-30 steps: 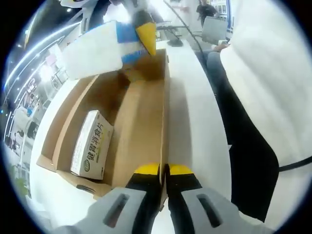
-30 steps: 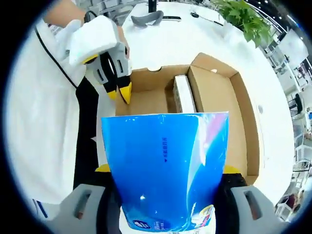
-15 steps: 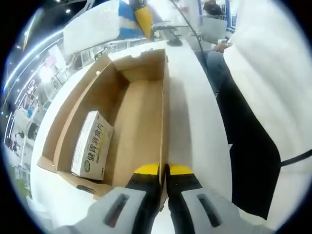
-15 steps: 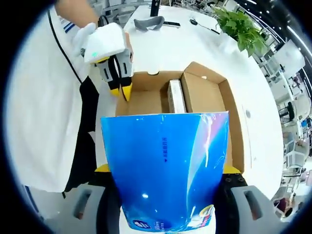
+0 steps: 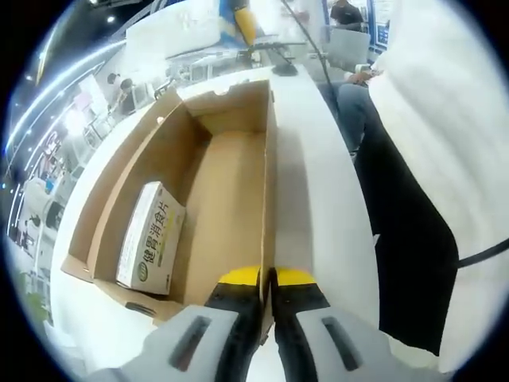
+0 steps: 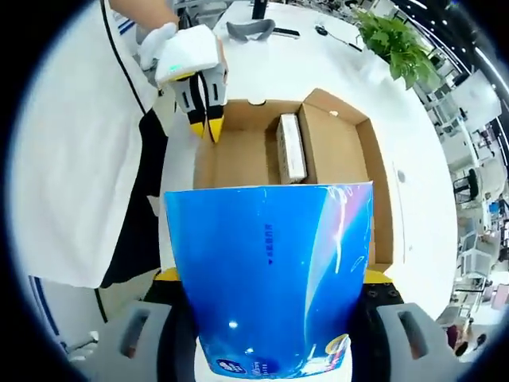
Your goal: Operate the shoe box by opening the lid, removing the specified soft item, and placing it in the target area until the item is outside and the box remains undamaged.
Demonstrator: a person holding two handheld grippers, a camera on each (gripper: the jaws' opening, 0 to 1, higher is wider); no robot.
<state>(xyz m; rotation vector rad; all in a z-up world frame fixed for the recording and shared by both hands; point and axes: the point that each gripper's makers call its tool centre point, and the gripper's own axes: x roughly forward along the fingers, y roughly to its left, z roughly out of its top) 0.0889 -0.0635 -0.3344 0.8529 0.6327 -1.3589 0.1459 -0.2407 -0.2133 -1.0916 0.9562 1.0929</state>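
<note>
Blue soft pack is being held clear of the open shoe box.
Left gripper view: the left gripper (image 5: 268, 277) is being pinched on the shoe box (image 5: 231, 199) wall, a small carton (image 5: 149, 236) lying inside. Right gripper view: the blue pack (image 6: 269, 274) is being clamped by the right gripper (image 6: 269, 278), near and above the box.

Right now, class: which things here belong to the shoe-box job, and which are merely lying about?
Belong to the job:
- cardboard box, open
- blue soft pack, held by the right gripper
- left gripper, clamped on the box wall

Lying about:
- small white carton inside the box
- potted plant
- white table
</note>
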